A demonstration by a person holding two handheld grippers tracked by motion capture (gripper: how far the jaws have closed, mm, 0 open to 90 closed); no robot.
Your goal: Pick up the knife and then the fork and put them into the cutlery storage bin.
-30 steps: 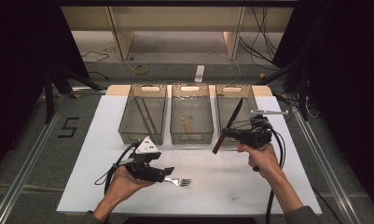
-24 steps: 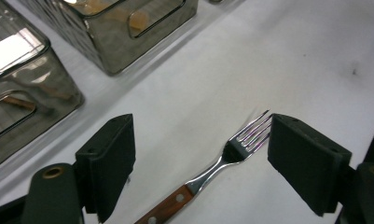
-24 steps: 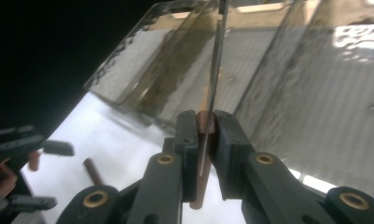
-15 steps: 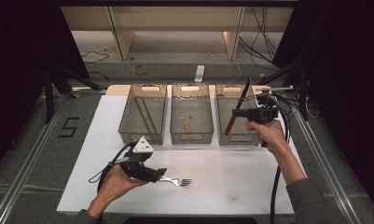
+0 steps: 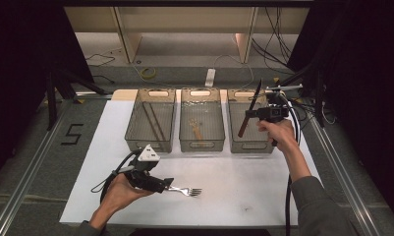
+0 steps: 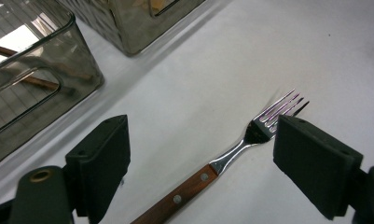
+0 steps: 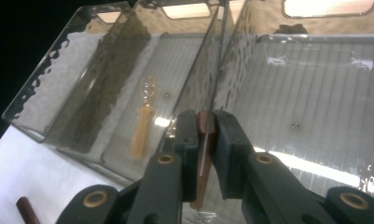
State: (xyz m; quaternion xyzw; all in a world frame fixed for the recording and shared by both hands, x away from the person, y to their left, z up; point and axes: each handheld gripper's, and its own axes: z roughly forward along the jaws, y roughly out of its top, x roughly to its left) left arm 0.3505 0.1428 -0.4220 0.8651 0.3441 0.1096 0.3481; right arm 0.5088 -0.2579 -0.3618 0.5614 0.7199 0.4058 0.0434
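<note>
A fork with a wooden handle lies on the white mat, tines to the right. My left gripper sits low over its handle. In the left gripper view the left gripper is open, and the fork lies on the mat between the wide-apart jaws. My right gripper is shut on a knife, which it holds tilted above the right-hand bin. In the right gripper view the right gripper clamps the knife's brown handle, and the blade points up over the bin.
Three clear bins stand in a row at the back of the mat. The left bin holds dark sticks. The middle bin holds a wooden-handled utensil. Metal rails run along both sides of the table.
My right gripper has carried the knife up and away from me, from over the mat to above the right-hand bin. The left gripper has stayed at the fork.
</note>
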